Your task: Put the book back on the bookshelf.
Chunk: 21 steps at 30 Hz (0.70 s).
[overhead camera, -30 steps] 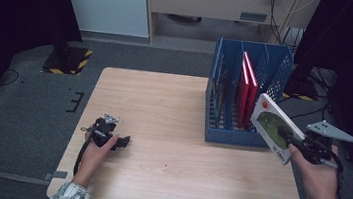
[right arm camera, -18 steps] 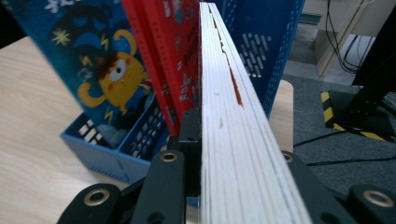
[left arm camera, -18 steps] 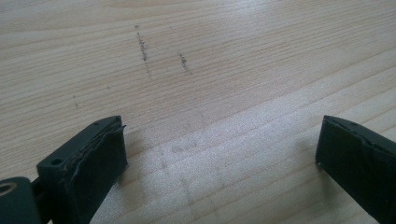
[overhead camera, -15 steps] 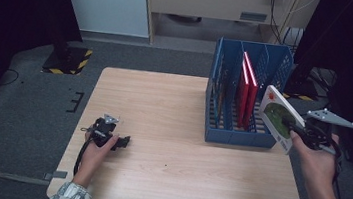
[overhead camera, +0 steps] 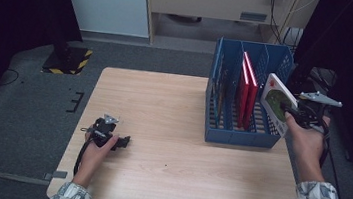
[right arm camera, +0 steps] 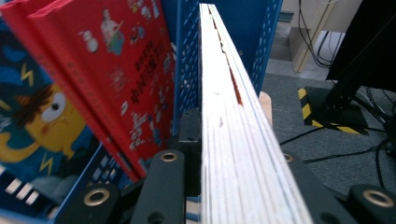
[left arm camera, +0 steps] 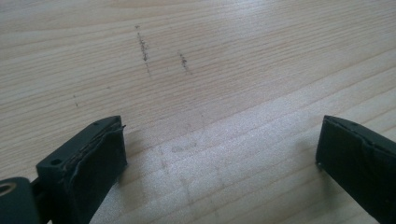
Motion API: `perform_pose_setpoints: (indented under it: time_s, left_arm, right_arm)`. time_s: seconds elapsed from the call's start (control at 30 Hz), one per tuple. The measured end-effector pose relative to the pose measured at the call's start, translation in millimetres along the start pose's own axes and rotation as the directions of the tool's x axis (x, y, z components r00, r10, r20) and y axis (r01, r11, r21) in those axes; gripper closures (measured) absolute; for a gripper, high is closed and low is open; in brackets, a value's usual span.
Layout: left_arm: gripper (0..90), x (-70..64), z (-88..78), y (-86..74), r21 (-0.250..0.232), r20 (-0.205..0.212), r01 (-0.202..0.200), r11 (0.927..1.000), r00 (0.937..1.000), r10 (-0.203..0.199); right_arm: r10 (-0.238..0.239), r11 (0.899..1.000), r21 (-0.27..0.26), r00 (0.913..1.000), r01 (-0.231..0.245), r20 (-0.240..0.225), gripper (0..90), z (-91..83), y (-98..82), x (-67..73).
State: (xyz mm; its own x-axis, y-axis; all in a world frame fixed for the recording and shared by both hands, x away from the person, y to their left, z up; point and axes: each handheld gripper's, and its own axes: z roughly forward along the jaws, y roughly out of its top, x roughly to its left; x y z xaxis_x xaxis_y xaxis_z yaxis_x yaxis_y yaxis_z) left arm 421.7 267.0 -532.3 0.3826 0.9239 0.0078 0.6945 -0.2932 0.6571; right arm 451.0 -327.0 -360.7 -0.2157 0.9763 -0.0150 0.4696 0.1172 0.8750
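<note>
My right gripper [overhead camera: 290, 111] is shut on a thin white book with a green cover picture [overhead camera: 275, 99]. It holds the book tilted, just off the right wall of the blue slotted rack [overhead camera: 234, 136]. In the right gripper view the book's page edge [right arm camera: 229, 116] runs away between my jaws [right arm camera: 219, 154], beside the rack's blue mesh wall [right arm camera: 187, 70]. Two red books [overhead camera: 246, 87] stand upright in the rack, also close up as red books [right arm camera: 116, 60]. My left gripper [overhead camera: 122, 141] rests on the wooden table [overhead camera: 164, 103] at the front left. Its jaws [left arm camera: 219, 144] are open over bare wood.
A blue and yellow picture book [right arm camera: 28, 121] leans in a farther slot of the rack. A hazard-striped stand base [overhead camera: 68, 59] sits on the grey floor beyond the table's left corner. Cables [overhead camera: 275, 10] and dark equipment stand behind the rack on the right.
My right hand has carried the book farther from the person, along the rack's right side. The left gripper has stayed in place on the table.
</note>
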Motion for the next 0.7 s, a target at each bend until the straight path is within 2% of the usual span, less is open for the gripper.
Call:
perform_pose_setpoints:
  time_s: [0.23, 0.33, 0.7]
  left_arm:
    - [1.0, -0.1, -0.1, -0.2, 0.000, -0.001, 0.000, 1.0000, 1.0000, 0.000]
    - [0.9, 0.0, 0.0, -0.2, -0.002, 0.000, 0.000, 1.0000, 1.0000, 0.000]
    - [0.0, -0.2, 0.8, -1.8, -0.017, -0.006, 0.008, 0.9998, 0.9999, -0.009]
  right_arm:
    - [0.022, 1.000, 0.000, 0.9994, -0.022, 0.025, 75.7, 16.7, 3.2, -4.8]
    - [0.012, 1.000, 0.011, 0.9993, -0.013, 0.035, 75.7, 23.7, 2.1, -5.2]
    - [0.026, 1.000, 0.001, 0.9992, -0.026, 0.031, 75.7, 43.0, 3.9, -7.8]
